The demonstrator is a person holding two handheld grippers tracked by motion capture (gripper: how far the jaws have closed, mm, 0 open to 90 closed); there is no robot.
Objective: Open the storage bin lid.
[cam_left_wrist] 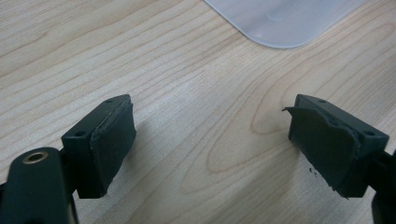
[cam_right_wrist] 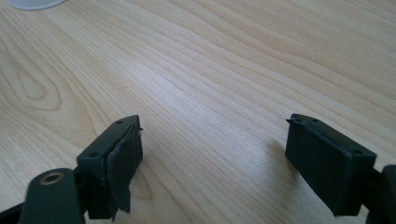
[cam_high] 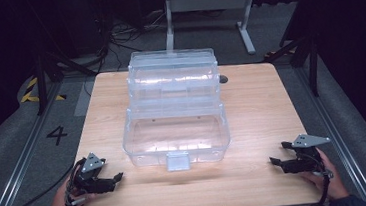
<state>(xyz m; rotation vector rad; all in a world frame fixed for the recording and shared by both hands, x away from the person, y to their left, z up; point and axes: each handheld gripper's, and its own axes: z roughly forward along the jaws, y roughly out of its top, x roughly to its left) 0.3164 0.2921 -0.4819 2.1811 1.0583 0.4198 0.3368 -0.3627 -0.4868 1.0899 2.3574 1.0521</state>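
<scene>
1. Two grippers, both empty. My left gripper (cam_high: 119,178) sits at the near edge of the wooden table (cam_high: 261,106), jaws wide apart with only bare wood between them.
2. The clear plastic box (cam_high: 176,133) is ahead of those jaws, off to their right, well apart from both tips. Its front latch (cam_high: 178,160) faces me.
3. My right gripper (cam_high: 275,160) has its jaws spread too, with the box far off to their left.
4. My worry: clear slick walls, so a one-sided pinch probably just shoves the box along the table.
</scene>
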